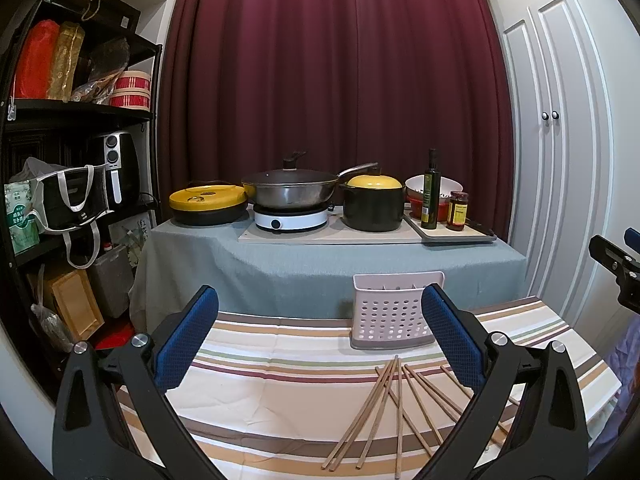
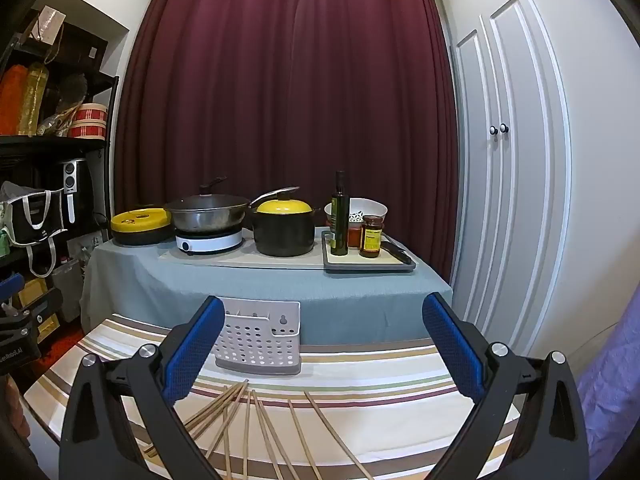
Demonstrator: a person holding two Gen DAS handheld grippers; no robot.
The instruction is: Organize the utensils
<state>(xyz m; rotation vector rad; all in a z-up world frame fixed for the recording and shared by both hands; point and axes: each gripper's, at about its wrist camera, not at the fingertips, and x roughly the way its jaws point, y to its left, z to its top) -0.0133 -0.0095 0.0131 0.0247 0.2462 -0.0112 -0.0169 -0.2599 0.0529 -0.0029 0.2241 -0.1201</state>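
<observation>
Several wooden chopsticks (image 1: 394,404) lie scattered on the striped tablecloth (image 1: 280,376), fanned out near the front. Behind them a white perforated utensil holder (image 1: 390,314) stands upright at the cloth's far edge. My left gripper (image 1: 320,320) hovers open above the cloth, left of the chopsticks, nothing between its blue pads. In the right wrist view the chopsticks (image 2: 256,428) lie below and left of centre, the holder (image 2: 260,338) behind them. My right gripper (image 2: 324,328) is open and empty above the cloth.
A higher table with a grey cloth (image 1: 320,264) stands behind, carrying a wok on a hotplate (image 1: 290,196), a black pot with a yellow lid (image 1: 374,204), an oil bottle (image 1: 431,192) and a jar (image 1: 458,210). Shelves (image 1: 72,160) stand left, white cupboard doors (image 1: 556,140) right.
</observation>
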